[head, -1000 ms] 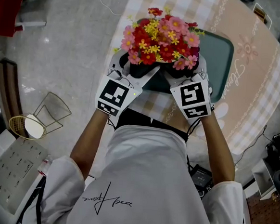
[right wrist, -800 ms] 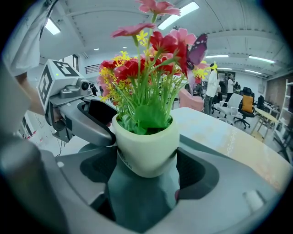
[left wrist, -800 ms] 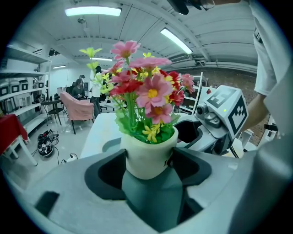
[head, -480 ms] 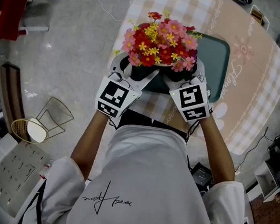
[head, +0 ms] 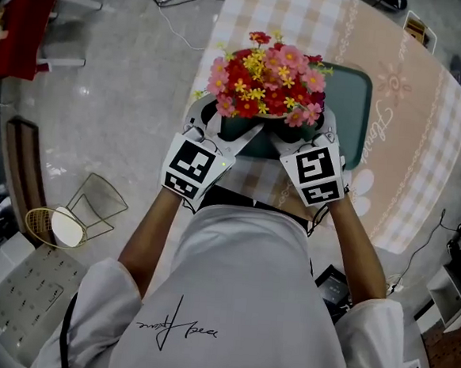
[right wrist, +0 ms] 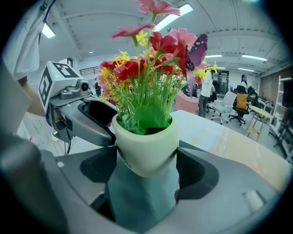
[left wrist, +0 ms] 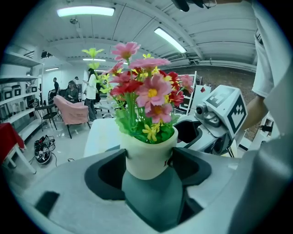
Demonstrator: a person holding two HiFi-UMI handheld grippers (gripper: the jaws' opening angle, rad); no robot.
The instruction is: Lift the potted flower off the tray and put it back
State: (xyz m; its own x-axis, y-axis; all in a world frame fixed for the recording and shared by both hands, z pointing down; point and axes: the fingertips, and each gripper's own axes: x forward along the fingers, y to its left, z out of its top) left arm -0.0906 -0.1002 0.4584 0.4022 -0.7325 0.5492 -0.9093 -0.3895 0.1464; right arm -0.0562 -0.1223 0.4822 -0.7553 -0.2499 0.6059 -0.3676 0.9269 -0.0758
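Left gripper (head: 221,129) and right gripper (head: 302,136) jaws clamped on pot (left wrist: 149,157); pot hardly moved over tray (head: 357,110), lift likely just starting.

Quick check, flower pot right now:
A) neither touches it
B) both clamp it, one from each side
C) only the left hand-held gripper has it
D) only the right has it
B: the white pot sits pinched between the jaws of the left hand-held gripper in its own view, and likewise between those of the right hand-held gripper.
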